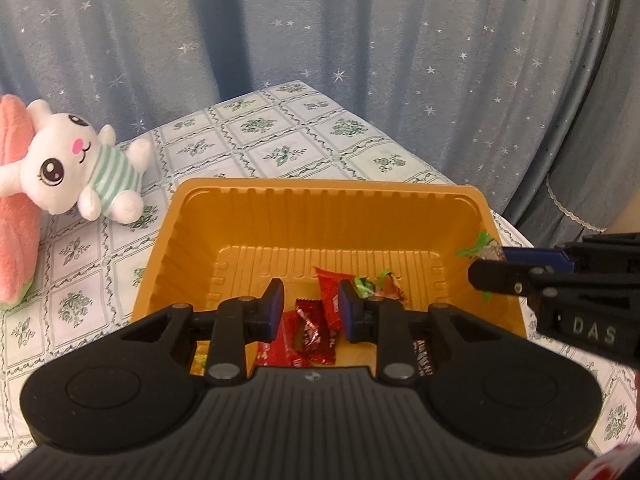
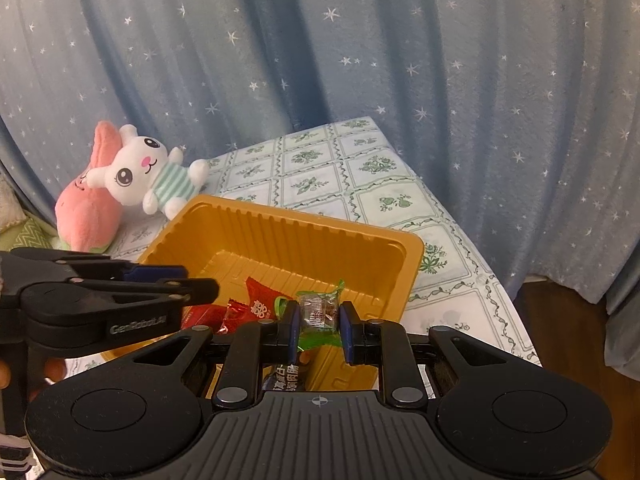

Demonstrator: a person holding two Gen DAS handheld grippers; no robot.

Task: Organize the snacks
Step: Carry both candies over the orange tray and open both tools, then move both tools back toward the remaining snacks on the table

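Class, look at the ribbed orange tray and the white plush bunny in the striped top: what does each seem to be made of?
The ribbed orange tray: thin moulded plastic by the look, semi-glossy; pressed ribs and rolled rim suggest it. The white plush bunny: soft fuzzy fabric, probably stuffed, matte; the stuffing itself cannot be seen.

right gripper [image 1: 486,266]: "DAS" | left gripper [image 2: 200,286]: "GenRobot.AI" (faint)
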